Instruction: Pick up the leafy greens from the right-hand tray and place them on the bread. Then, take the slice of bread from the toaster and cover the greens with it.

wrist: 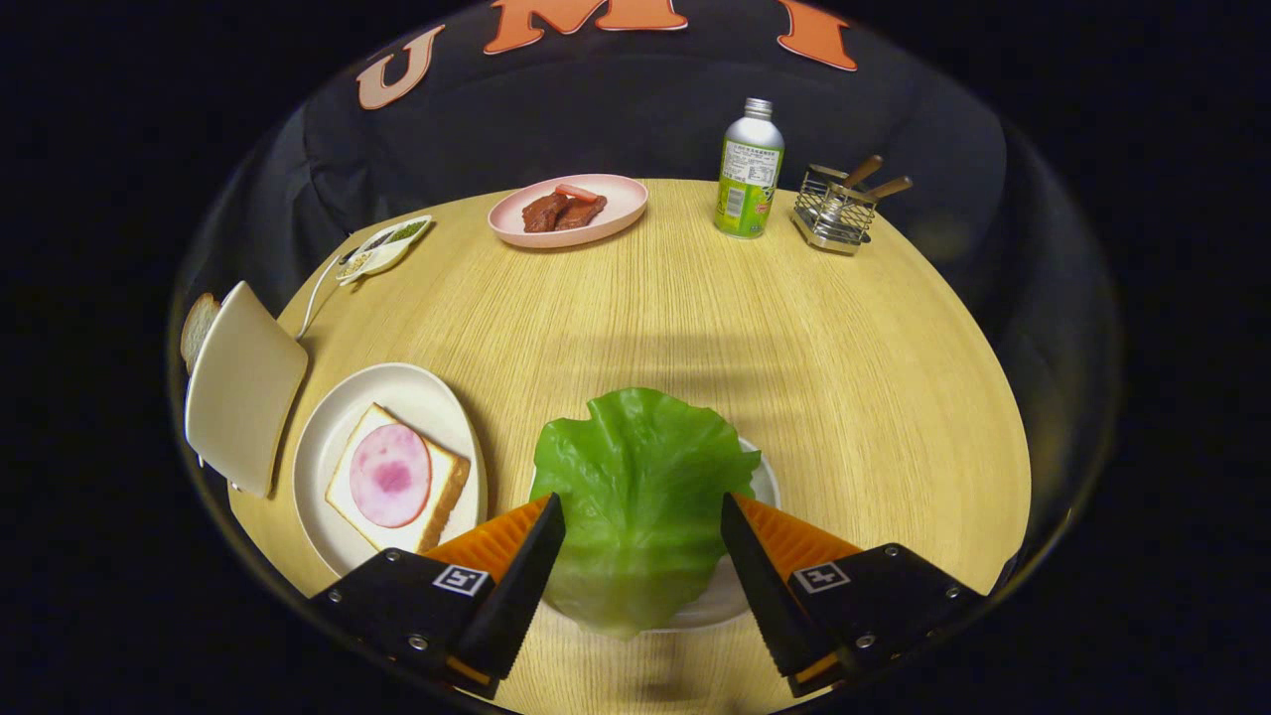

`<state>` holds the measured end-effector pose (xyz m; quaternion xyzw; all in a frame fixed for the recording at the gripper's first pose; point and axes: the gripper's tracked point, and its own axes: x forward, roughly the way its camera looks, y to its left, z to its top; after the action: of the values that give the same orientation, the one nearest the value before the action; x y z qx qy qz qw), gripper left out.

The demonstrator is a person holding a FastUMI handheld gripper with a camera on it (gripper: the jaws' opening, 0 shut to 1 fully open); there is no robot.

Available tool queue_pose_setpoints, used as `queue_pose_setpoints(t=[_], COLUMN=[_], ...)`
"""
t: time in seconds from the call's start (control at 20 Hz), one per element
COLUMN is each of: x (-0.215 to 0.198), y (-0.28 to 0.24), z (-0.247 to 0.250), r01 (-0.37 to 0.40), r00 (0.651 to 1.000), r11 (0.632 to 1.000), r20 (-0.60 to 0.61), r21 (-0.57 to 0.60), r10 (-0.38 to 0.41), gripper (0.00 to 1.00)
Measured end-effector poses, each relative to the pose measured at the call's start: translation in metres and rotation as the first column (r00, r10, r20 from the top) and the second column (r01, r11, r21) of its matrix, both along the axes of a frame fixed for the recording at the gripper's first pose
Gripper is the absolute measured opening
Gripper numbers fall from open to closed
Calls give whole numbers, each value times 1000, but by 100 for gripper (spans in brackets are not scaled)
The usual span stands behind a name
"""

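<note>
A green lettuce leaf (640, 497) lies on a small white tray (765, 487) on the wooden table. My gripper (643, 521) hovers over it, open, with one finger on each side of the leaf and no visible pressure on it. To the left, a slice of bread (447, 492) topped with a round pink ham slice (390, 475) rests on a white oval plate (397, 387). Farther left stands a cream toaster (243, 387) with a slice of bread (197, 326) sticking out behind it.
At the back of the table sit a pink plate (621, 204) with pieces of meat, a green and silver bottle (749, 174) and a wire holder (834, 214) with wooden-handled utensils. A small white dish (382, 248) and a cord lie at the back left.
</note>
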<state>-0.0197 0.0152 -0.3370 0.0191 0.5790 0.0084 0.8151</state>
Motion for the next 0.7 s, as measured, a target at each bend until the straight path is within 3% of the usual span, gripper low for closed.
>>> queue_pose_setpoints(t=[0.25, 0.45, 0.6, 0.7], x=[-1, 0, 1, 4], y=[1, -7, -4, -3], z=[-11, -11, -8, -2], r01=[7, 46, 108, 119], r00=[1000, 998, 993, 993], r11=[1000, 999, 992, 988], r20=[-27, -39, -47, -30], r21=[-15, -11, 66, 100], r10=[-7, -46, -105, -116], gripper=[83, 51, 24, 18])
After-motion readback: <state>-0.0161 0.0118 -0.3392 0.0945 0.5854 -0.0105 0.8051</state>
